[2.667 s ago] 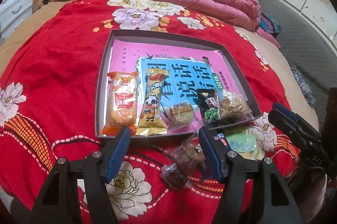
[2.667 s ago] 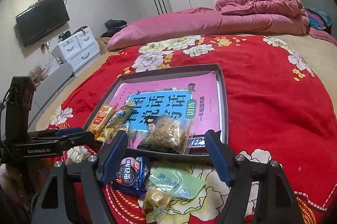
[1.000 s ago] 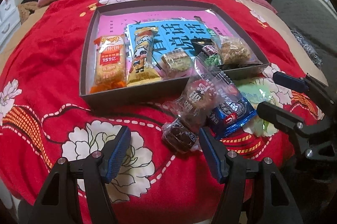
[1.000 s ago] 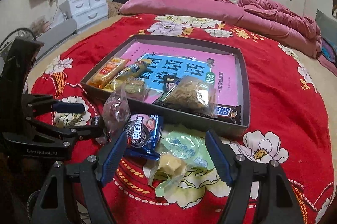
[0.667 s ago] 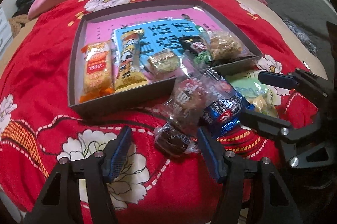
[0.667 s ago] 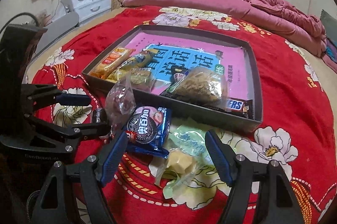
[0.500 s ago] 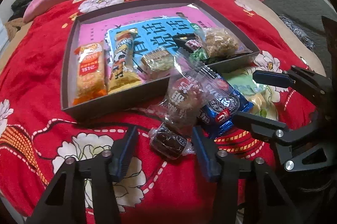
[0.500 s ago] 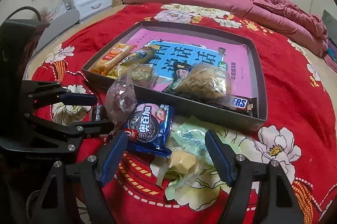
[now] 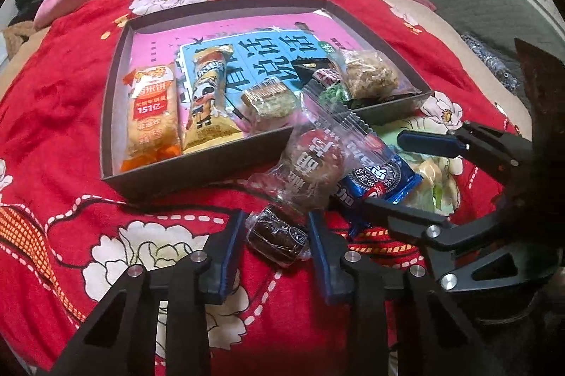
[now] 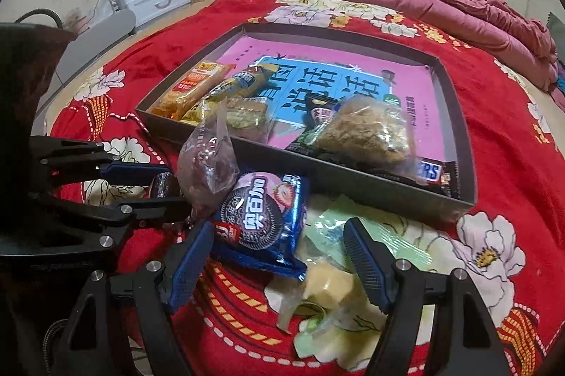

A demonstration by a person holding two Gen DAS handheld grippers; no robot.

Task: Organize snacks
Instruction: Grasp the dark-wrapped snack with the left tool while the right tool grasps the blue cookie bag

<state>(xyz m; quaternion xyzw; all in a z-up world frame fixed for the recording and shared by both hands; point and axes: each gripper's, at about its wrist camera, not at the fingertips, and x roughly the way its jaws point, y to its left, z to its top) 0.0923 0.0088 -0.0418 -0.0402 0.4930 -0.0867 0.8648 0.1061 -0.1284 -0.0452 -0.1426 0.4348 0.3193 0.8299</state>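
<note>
On a red, flower-patterned bedspread (image 9: 53, 164) stands a shallow dark cardboard tray (image 9: 116, 82) lined with a pink and blue printed sheet; along its near side lie an orange rice-cracker packet (image 9: 150, 118), a yellow wrapper with a cartoon cow (image 9: 208, 104), a small clear-wrapped greenish biscuit (image 9: 270, 100), a black packet with green peas (image 9: 325, 82) and a clear bag of brown crumbly snack (image 9: 369, 75). The left gripper (image 9: 277, 236) has just been closing its blue-padded jaws around a small dark brown cake in clear wrap (image 9: 277, 238) that lies on the bedspread just in front of the tray; the pads stand at the wrapper's two ends, but whether they already press on it cannot be told. Just behind this cake a clear-wrapped round reddish-brown pastry (image 9: 312, 160) leans against the tray's front wall, touching a blue packet of sandwich cookies (image 10: 263, 220). The right gripper (image 10: 279, 256) hangs with its jaws spread wide and nothing clamped, the near end of the cookie packet and a pale yellow wrapped sweet (image 10: 328, 280) lying between them, beside a pale green sachet (image 10: 374, 234).
</note>
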